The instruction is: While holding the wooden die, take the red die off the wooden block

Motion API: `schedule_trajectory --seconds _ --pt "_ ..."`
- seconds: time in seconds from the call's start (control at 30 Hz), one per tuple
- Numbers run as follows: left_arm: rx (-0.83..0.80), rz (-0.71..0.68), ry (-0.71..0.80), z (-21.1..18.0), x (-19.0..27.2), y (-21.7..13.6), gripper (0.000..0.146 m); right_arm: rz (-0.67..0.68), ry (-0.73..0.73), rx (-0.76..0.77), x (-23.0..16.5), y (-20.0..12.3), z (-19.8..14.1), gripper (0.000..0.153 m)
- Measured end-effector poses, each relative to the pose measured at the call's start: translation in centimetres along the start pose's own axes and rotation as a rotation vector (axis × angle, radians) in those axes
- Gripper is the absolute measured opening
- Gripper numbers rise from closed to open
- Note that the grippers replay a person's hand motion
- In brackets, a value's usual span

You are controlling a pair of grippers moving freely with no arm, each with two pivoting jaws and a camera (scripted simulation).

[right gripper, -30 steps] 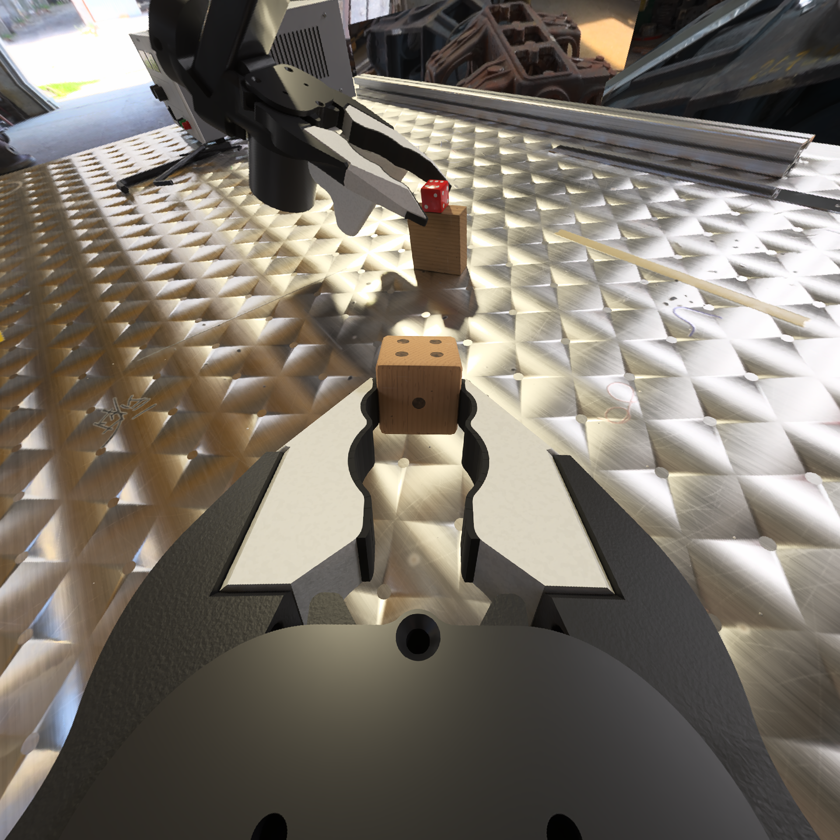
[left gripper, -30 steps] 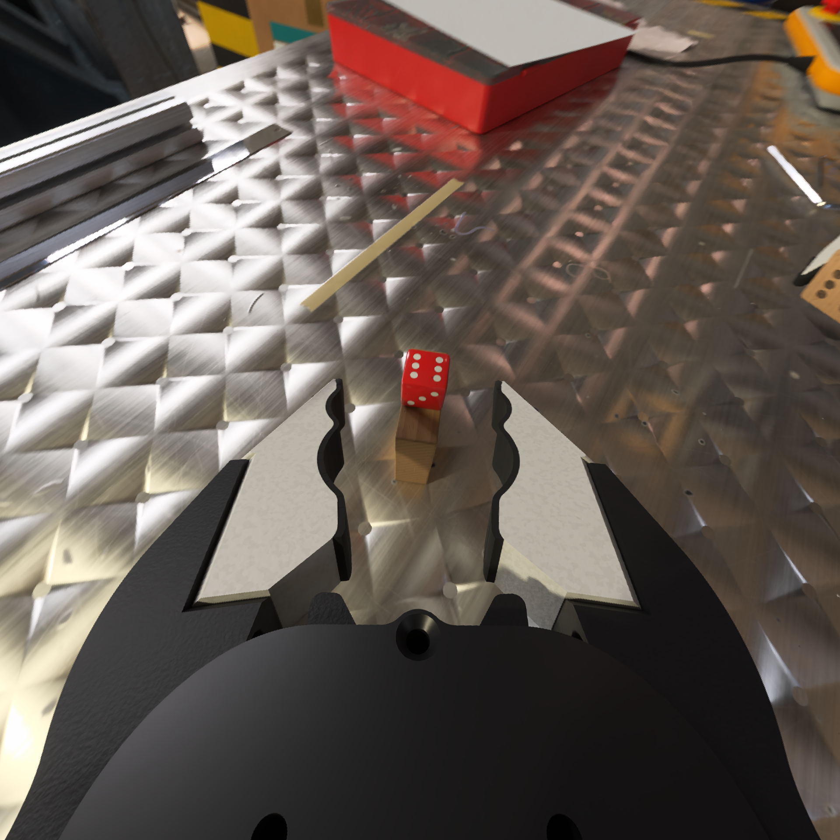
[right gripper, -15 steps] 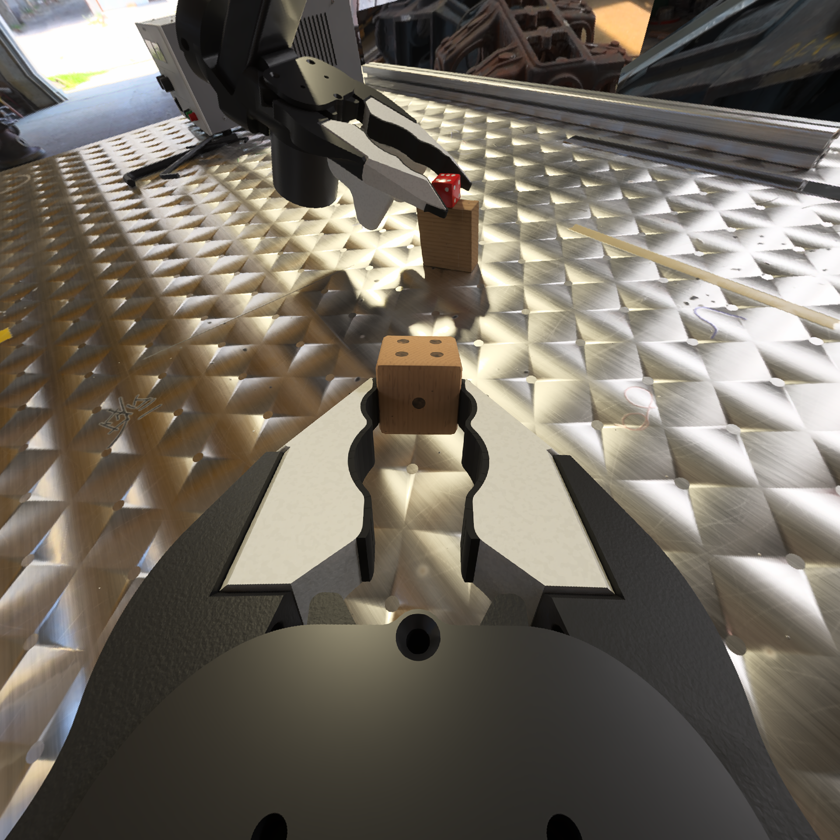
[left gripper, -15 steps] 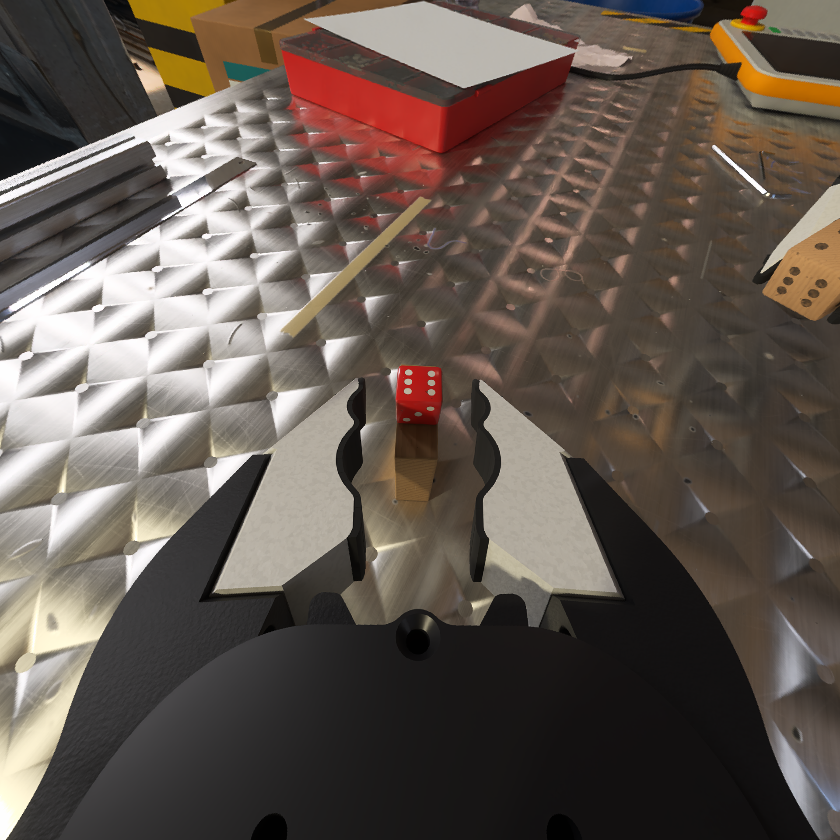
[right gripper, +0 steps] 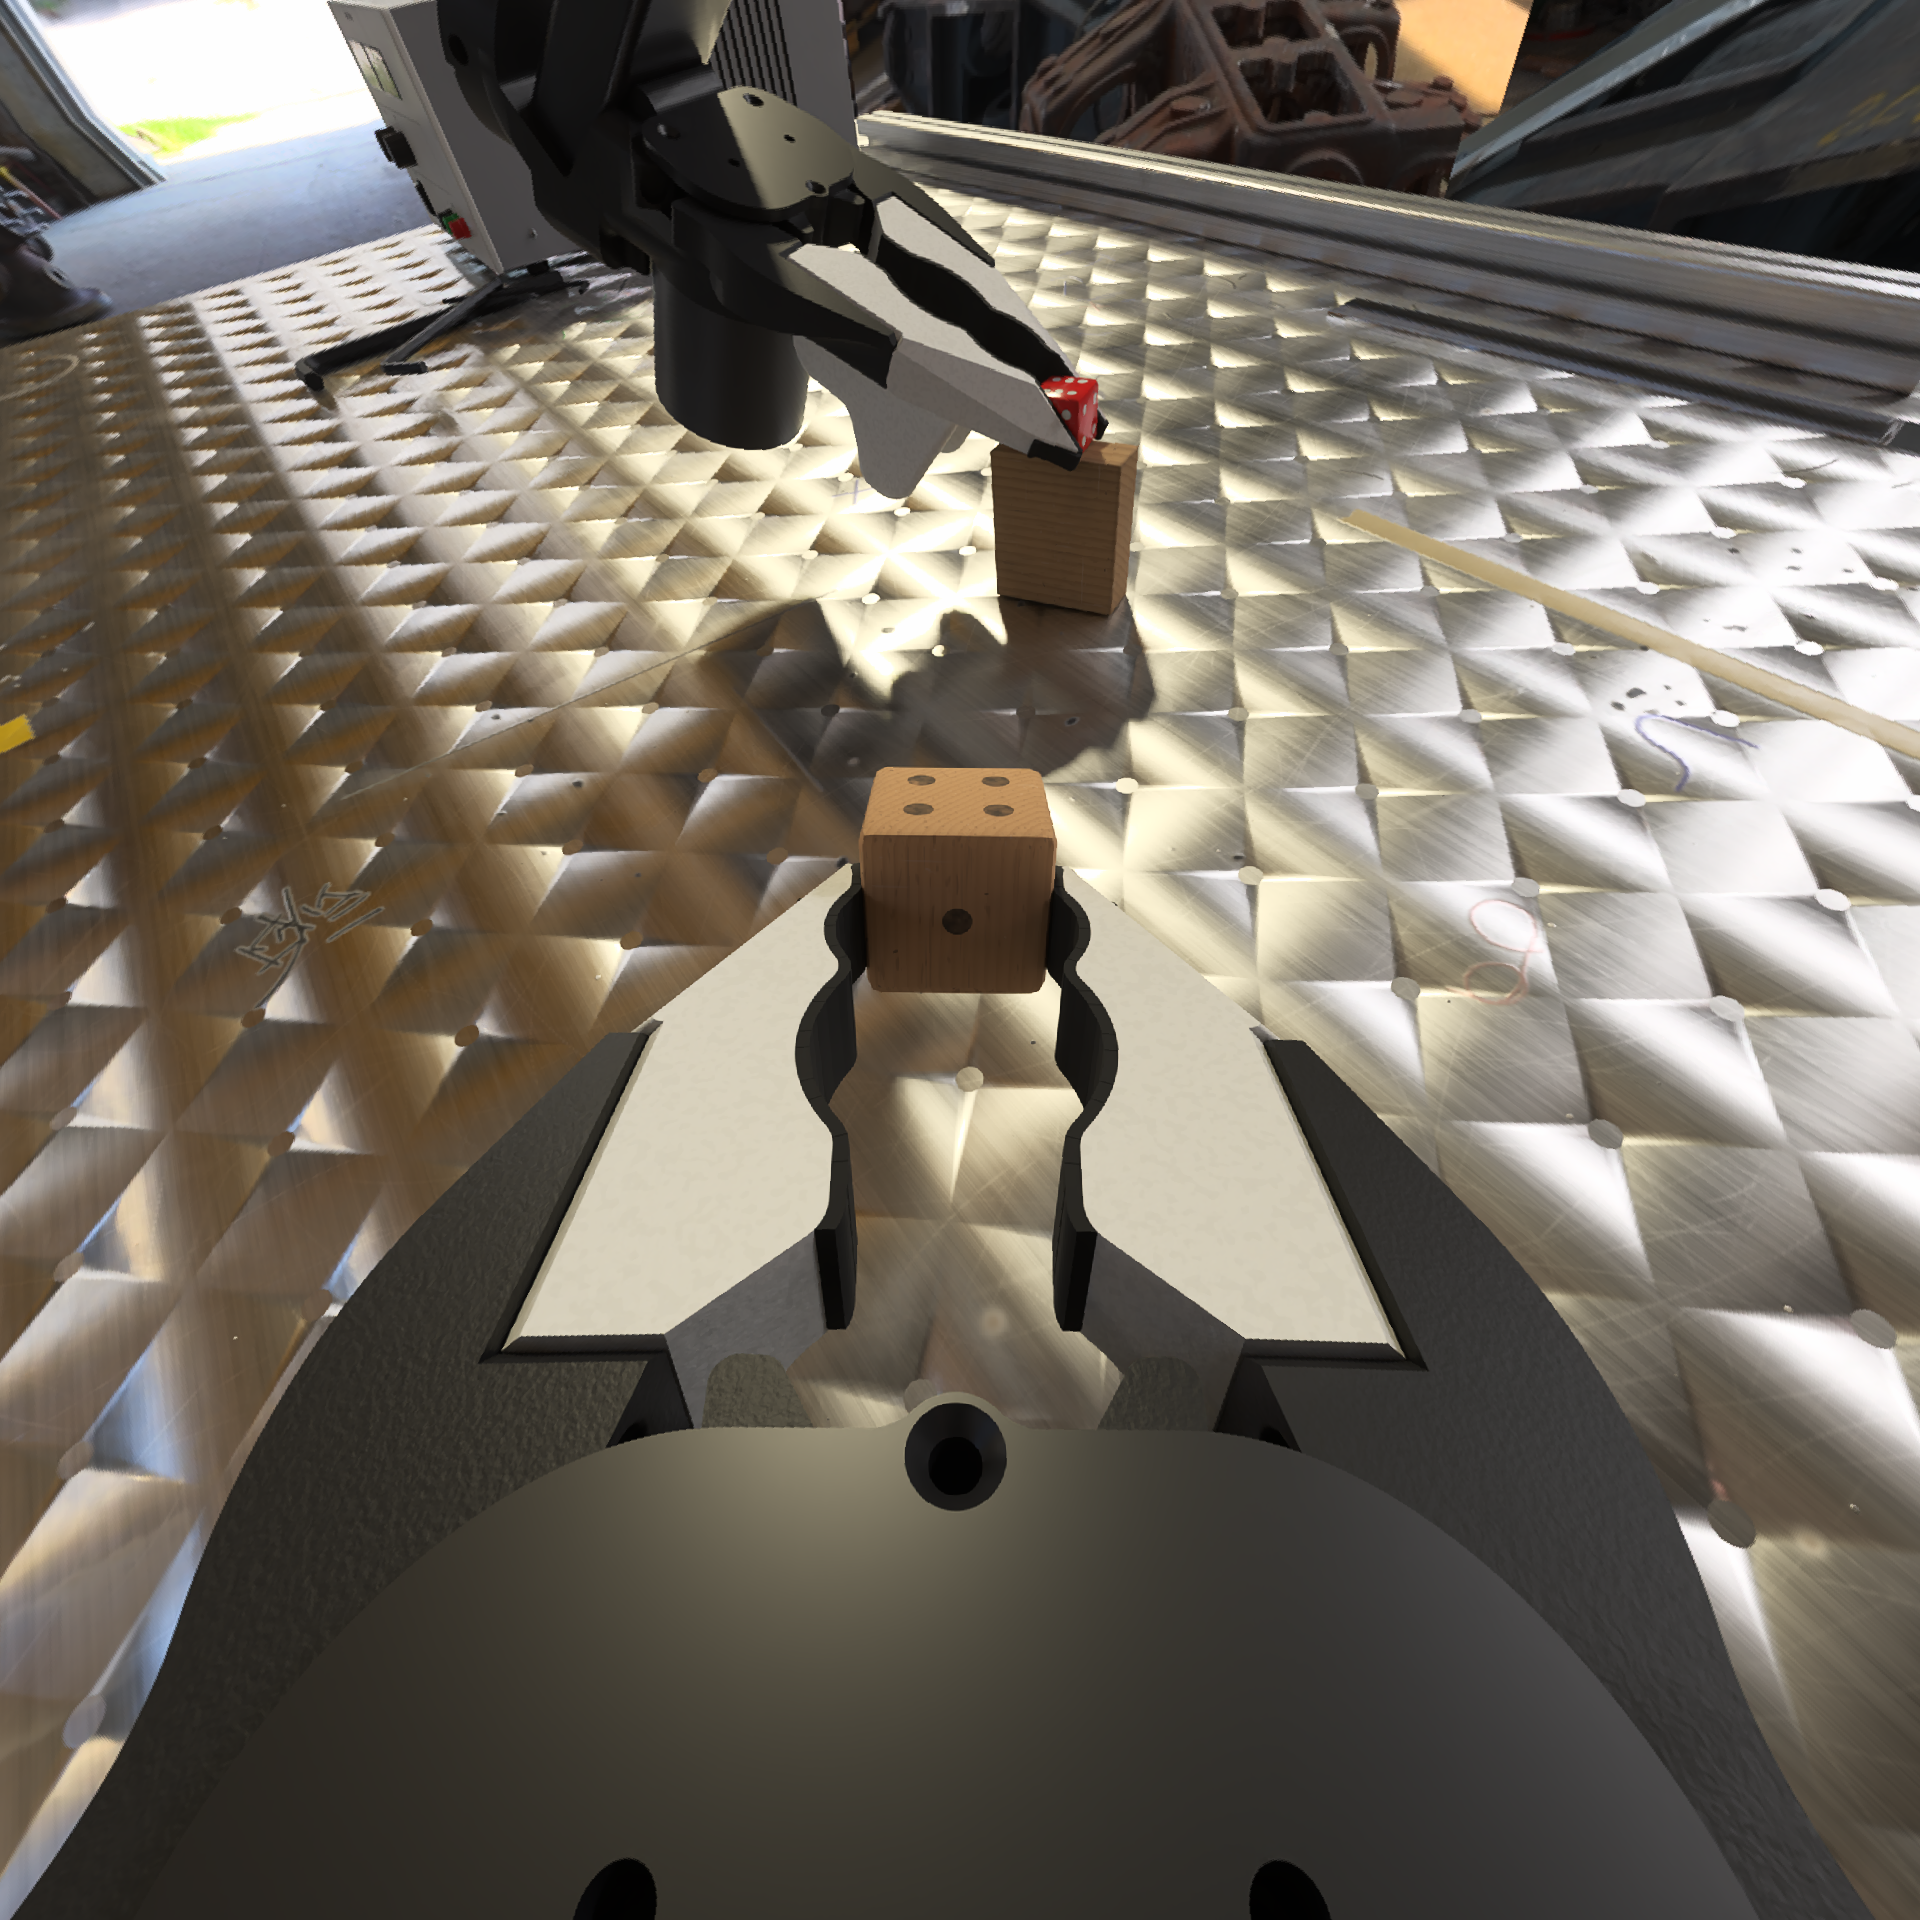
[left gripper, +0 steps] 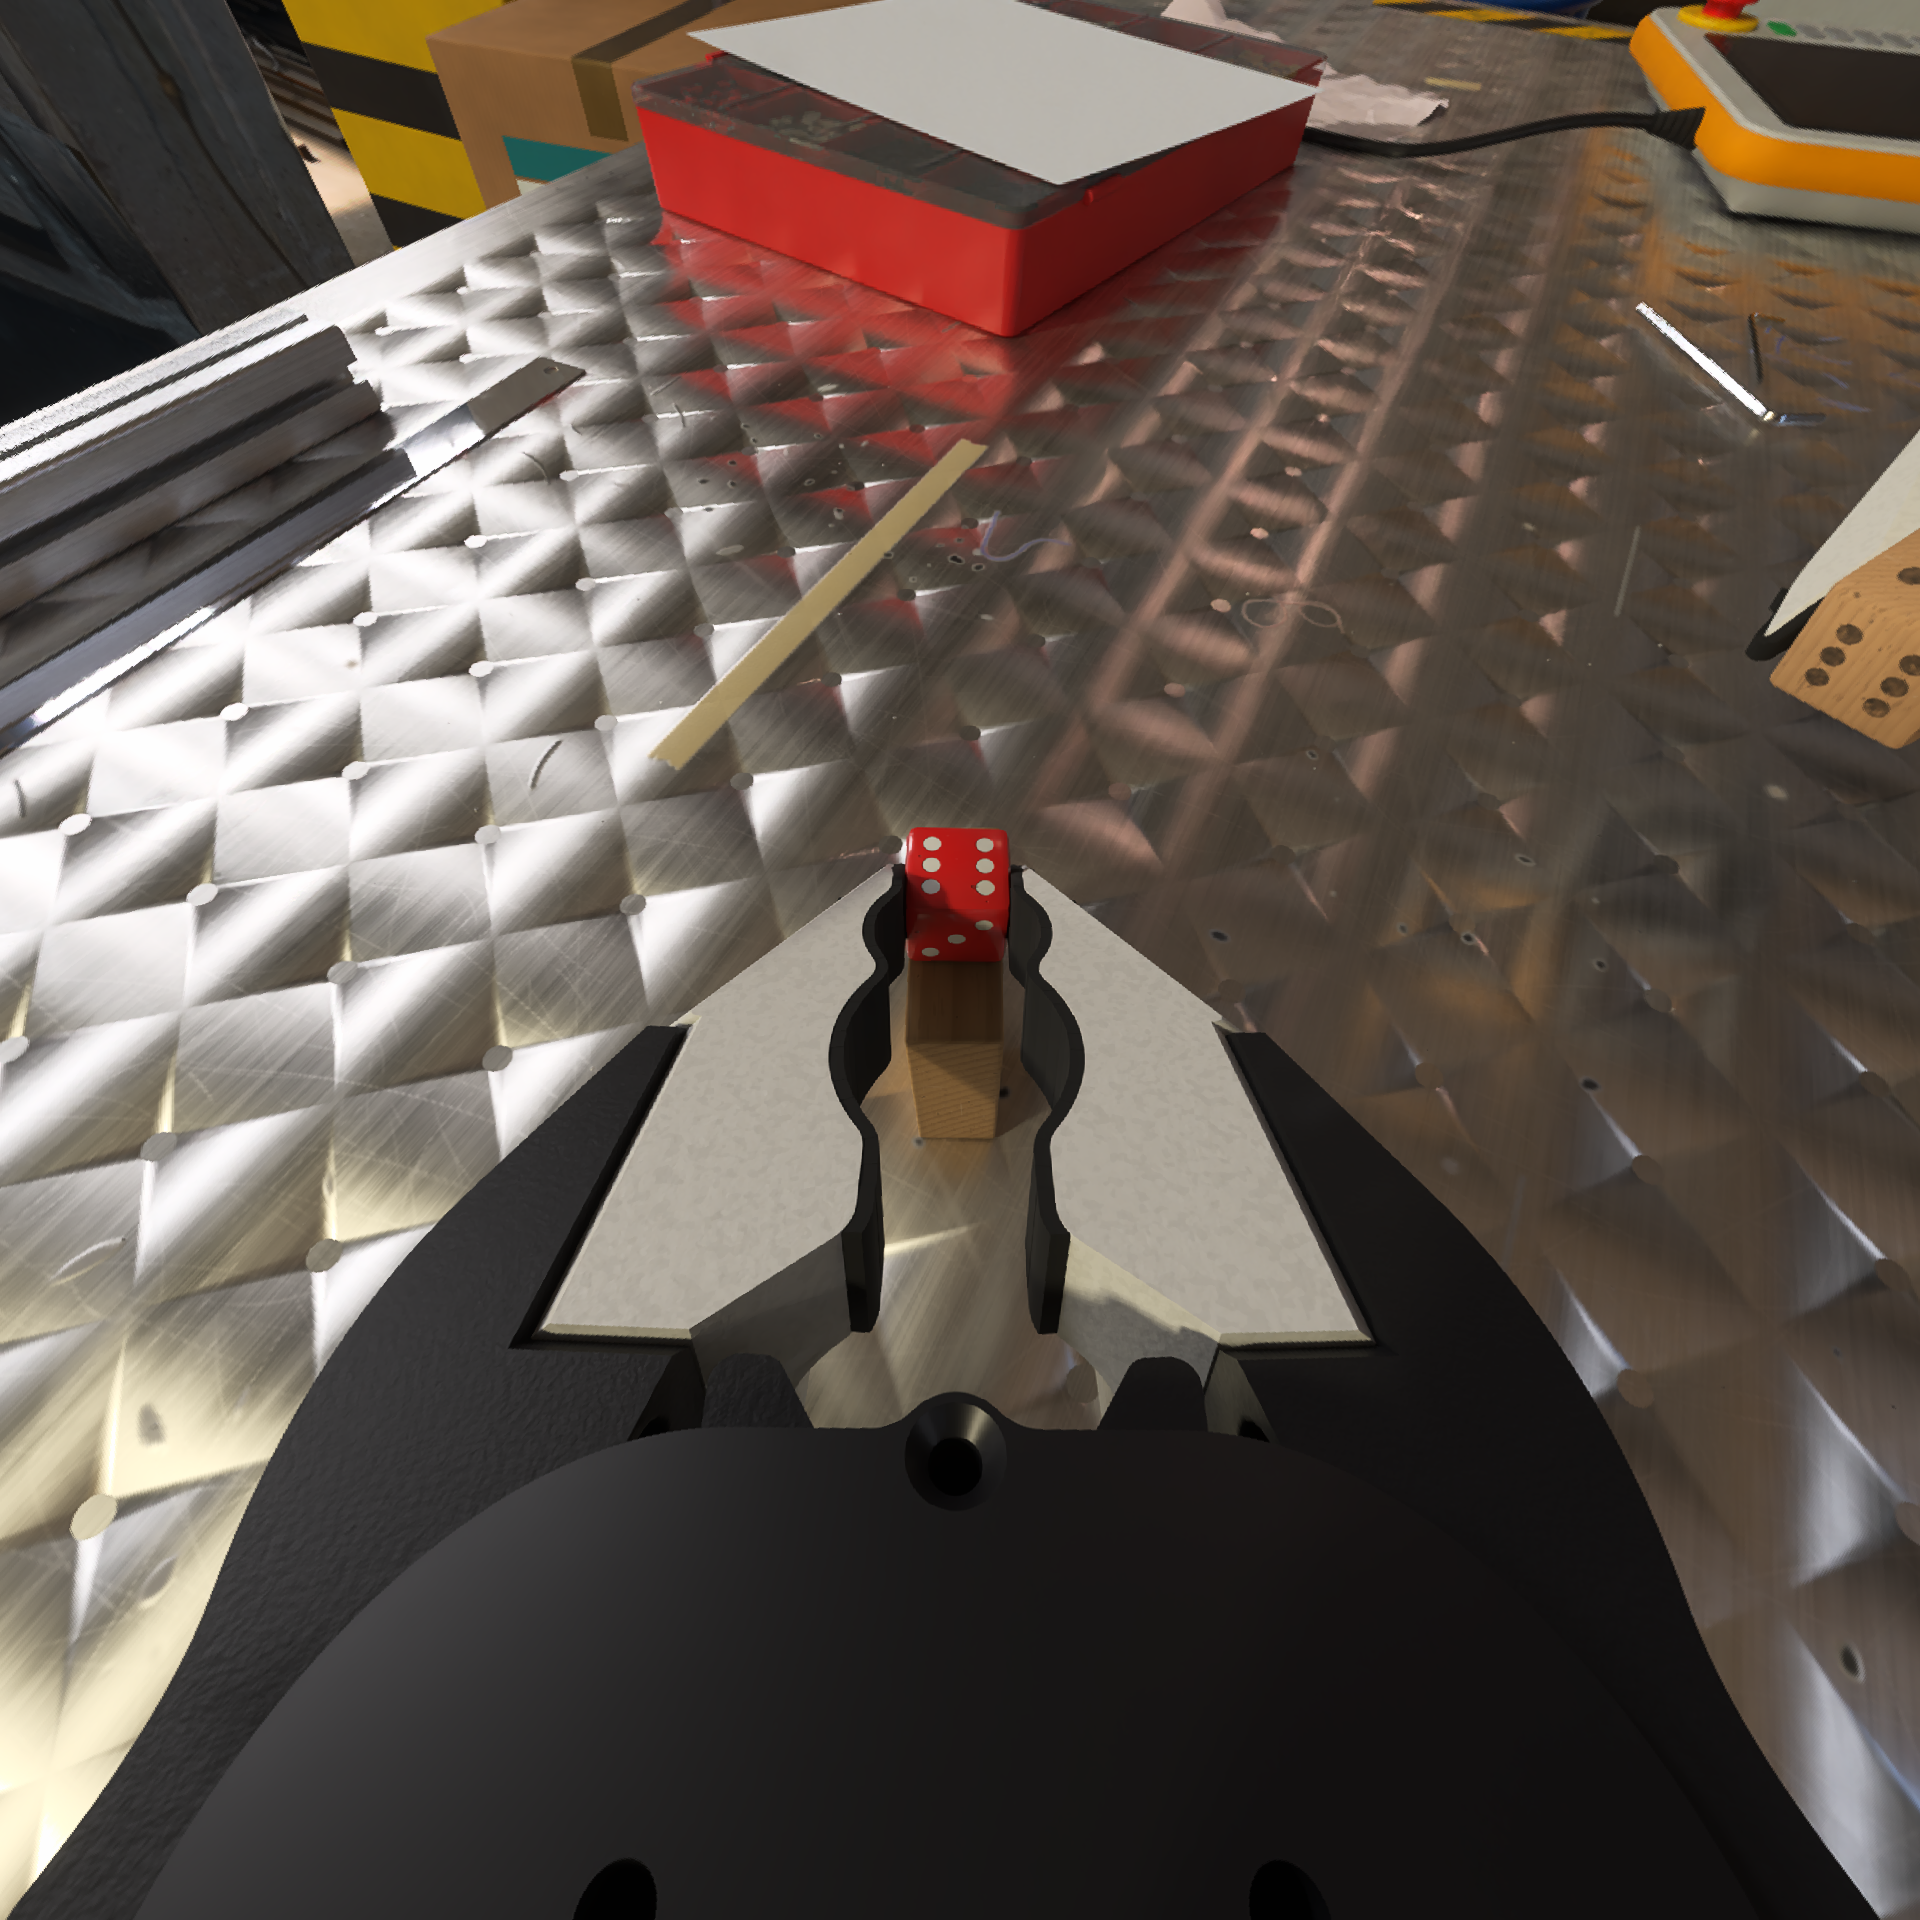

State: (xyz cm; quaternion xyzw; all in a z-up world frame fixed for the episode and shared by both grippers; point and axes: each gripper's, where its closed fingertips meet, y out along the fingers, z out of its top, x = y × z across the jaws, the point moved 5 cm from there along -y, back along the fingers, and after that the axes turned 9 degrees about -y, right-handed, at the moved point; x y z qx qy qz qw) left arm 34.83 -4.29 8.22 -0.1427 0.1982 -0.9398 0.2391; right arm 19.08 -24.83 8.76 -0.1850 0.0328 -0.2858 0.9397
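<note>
My left gripper [left gripper: 957, 896] is shut on the red die [left gripper: 956, 894], its fingertips pressing both sides. The die sits on top of the upright wooden block [left gripper: 953, 1060], which stands on the metal table. In the right wrist view the left gripper [right gripper: 1070, 421] reaches down from the left onto the red die [right gripper: 1073, 406] atop the wooden block [right gripper: 1060, 530]. My right gripper [right gripper: 954, 894] is shut on the wooden die [right gripper: 954, 883] and holds it above the table, nearer than the block. The wooden die also shows at the right edge of the left wrist view [left gripper: 1860, 660].
A red box [left gripper: 966, 177] with a white sheet lies far ahead. A thin wooden strip [left gripper: 821, 603] lies beyond the block. Metal rails [left gripper: 177, 457] run along the left edge. An orange pendant [left gripper: 1787, 114] sits far right. A grey unit [right gripper: 447, 156] stands behind the left gripper.
My left gripper has moved forward and closed its fingers onto the red die. The right gripper still holds the wooden die, with the block now seen slightly more to the right.
</note>
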Motion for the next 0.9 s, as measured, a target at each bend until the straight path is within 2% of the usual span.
schedule_trajectory --seconds 0.2,0.43,0.6,0.9 --pt "0.004 -0.007 0.022 0.0 0.3 0.0 0.019 0.000 0.012 0.007 0.1 -0.1 0.0 0.034" --pt "0.098 -0.067 -0.027 2.0 1.4 -1.0 0.019 0.003 0.031 0.027 0.2 -0.2 0.3 0.034" --pt "0.048 -0.060 0.005 3.7 2.6 -1.6 0.019 0.012 0.033 0.028 0.2 0.0 0.3 0.034" --pt "0.043 -0.042 0.003 3.3 3.3 -1.7 0.019 0.005 0.040 0.045 0.4 -0.6 0.5 0.034"
